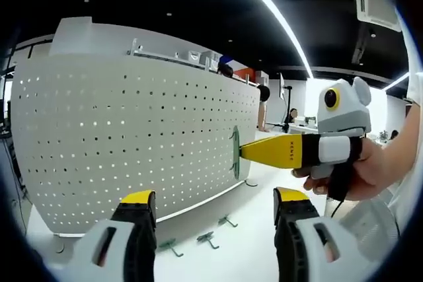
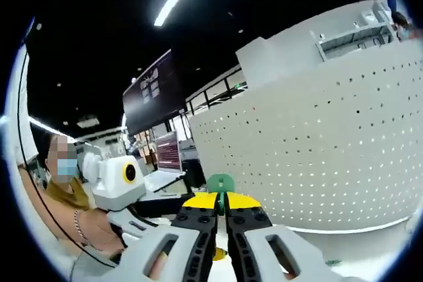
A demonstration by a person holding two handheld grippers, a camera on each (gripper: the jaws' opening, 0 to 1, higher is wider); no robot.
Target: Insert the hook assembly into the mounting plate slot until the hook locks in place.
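Pinching the green hook assembly [image 1: 234, 152] in my right gripper [image 2: 222, 211], jaws clamped on its thin plate, I meet the pegboard [image 1: 132, 130]. It looks light, stiff and slippery, so I would grip near its edge. My left gripper [image 1: 215, 206] hangs apart, empty.

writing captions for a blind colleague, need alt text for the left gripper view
The right gripper, held in a person's hand, presses a green hook against a white perforated mounting plate standing on a white table. The left gripper is open in the foreground, with spare hooks lying on the table beyond it.
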